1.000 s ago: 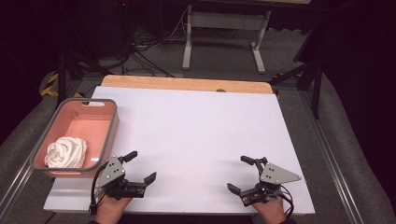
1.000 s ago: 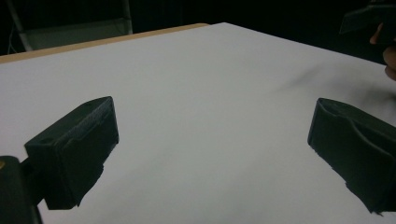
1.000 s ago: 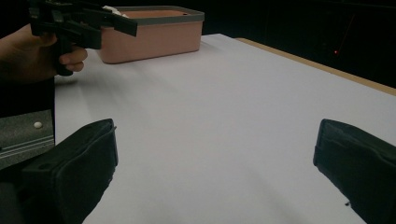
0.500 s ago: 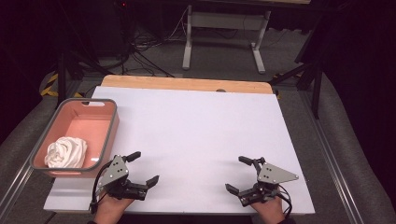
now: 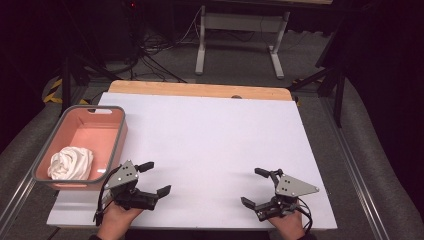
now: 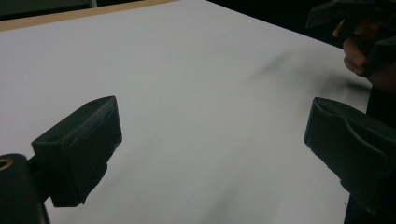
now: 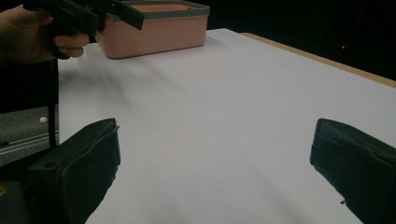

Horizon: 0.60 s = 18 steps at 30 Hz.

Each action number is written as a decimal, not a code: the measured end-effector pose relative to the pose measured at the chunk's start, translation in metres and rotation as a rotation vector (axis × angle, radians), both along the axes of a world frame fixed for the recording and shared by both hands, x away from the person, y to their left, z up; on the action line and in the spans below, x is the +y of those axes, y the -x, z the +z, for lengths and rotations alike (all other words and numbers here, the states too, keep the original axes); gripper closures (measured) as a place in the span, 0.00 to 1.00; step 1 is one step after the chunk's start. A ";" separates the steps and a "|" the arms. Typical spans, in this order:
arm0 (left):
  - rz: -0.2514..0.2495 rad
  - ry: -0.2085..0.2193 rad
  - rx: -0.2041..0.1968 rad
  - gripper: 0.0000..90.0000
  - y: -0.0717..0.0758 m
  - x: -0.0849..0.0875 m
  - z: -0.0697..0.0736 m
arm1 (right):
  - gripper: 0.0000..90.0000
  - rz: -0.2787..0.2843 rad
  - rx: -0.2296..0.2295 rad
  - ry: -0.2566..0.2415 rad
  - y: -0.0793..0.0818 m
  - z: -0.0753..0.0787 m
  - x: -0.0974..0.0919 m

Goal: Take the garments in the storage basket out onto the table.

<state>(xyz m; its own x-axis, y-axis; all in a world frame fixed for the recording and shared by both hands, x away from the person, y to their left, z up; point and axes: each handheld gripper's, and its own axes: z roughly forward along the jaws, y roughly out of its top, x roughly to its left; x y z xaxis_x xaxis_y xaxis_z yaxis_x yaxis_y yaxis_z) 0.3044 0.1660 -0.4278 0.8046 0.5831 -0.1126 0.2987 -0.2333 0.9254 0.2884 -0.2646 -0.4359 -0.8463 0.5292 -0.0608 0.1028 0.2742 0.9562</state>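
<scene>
Both tongs, the left tongs (image 5: 152, 178) and the right tongs (image 5: 254, 186), are held spread and empty at the bench's (image 5: 210, 140) 6 o'clock edge. The white cloth (image 5: 71, 163) lies in the pink bin (image 5: 116, 145), at 9 o'clock of the left tongs. The bin's wall could be struck on a low reach. Since the earlier frame, the left tongs have dropped slightly nearer the edge.

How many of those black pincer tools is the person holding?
2. The left gripper is at the table's near left, beside the pink bin holding a white cloth. The right gripper is at the near right. Both have their jaws wide apart.
</scene>
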 end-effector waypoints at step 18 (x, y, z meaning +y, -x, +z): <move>0.013 -0.134 -0.043 0.09 -0.003 0.014 0.039 | 0.02 -0.010 0.004 0.021 -0.001 -0.001 0.002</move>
<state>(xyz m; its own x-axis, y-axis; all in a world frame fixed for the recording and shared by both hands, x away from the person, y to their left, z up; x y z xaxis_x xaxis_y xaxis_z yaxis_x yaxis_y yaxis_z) 0.3076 0.1804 -0.3885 0.7994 0.6008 0.0010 0.2633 -0.3518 0.8983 0.2891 -0.2627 -0.4368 -0.8415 0.5359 -0.0688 0.1093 0.2934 0.9497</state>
